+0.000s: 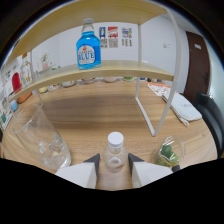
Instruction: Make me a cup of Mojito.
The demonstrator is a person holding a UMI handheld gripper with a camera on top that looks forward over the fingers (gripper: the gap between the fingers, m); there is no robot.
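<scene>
The gripper (114, 161) stands narrowly parted around a small white-capped bottle (115, 150) on the table (100, 112); whether its fingers press it, I cannot tell. A clear pitcher (40, 140) sits left of the fingers, a glass of lime (169, 152) right, and a blue bottle (88, 48) on the shelf (107, 70) beyond.

Wooden worktop (100, 115) carries a clear pitcher (42, 140), a small white-capped bottle (115, 150) and a glass of greens (169, 152). Up on the pale shelf (125, 70) stands a blue bottle (88, 47).
</scene>
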